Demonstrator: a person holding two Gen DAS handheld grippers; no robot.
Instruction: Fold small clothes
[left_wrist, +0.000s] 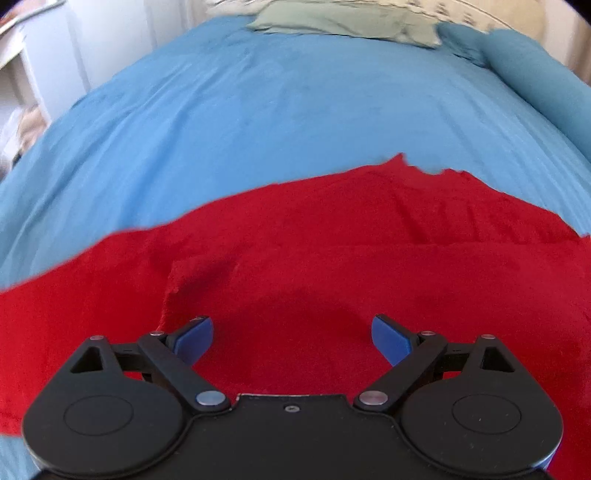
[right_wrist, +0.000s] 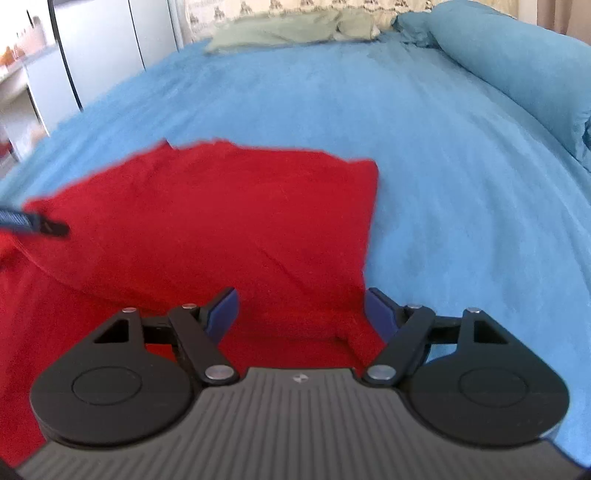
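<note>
Seen from the left wrist, the left tongs (left_wrist: 291, 334) stand wide apart over a red garment (left_wrist: 332, 258), their blue pads (left_wrist: 195, 338) clear of the cloth with nothing between them. The garment lies spread on the bed, across a blue sheet (left_wrist: 240, 122), and fills the lower half of this view. A folded layer shows as a straight edge running across its right part, with a small raised flap just ahead of the left pad. At the far end of the bed sits a pale green pillow (left_wrist: 343, 22), and a blue bolster (left_wrist: 535, 74) lies along the right side.

From the right wrist, the right tongs (right_wrist: 301, 308) are likewise spread, empty, hovering over the near right corner of the red garment (right_wrist: 207, 221). The right pad sits just at the garment's edge where red meets the blue sheet (right_wrist: 461, 203). The cloth is doubled over here, its upper layer ending in a corner toward the middle of the bed. At the left edge a dark tip of the other tongs (right_wrist: 37, 223) pokes in above the garment. White furniture (right_wrist: 103, 48) stands beside the bed.
</note>
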